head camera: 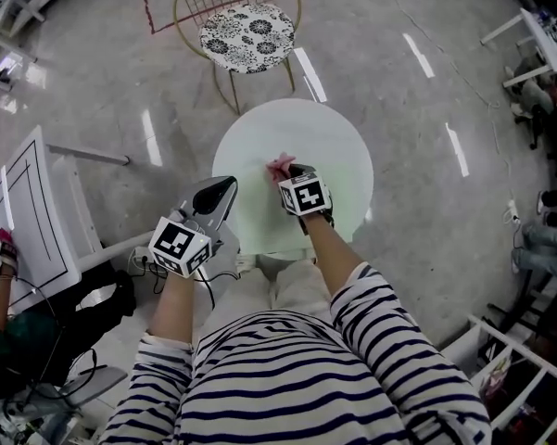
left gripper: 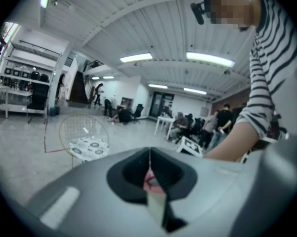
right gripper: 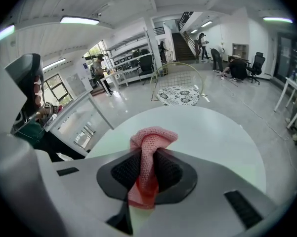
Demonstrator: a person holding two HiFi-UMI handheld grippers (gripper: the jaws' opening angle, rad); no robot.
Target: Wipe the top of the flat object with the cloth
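The flat object is a round white table top (head camera: 329,142), also seen in the right gripper view (right gripper: 212,132). My right gripper (head camera: 293,171) is over the table's middle, shut on a pink mesh cloth (head camera: 280,165). That cloth bunches out between the dark pads (right gripper: 150,137) and hangs just above or on the surface. My left gripper (head camera: 224,186) is held at the table's left edge, off the surface. In the left gripper view its jaws (left gripper: 149,154) meet in a thin line. A pinkish bit shows at their base; I cannot tell what it is.
A gold wire chair with a black-and-white patterned cushion (head camera: 248,37) stands just beyond the table. A white framed panel (head camera: 23,213) lies at the left, with a person's hand beside it. Cables (head camera: 144,262) lie on the floor by the left gripper. White furniture stands at the right edges.
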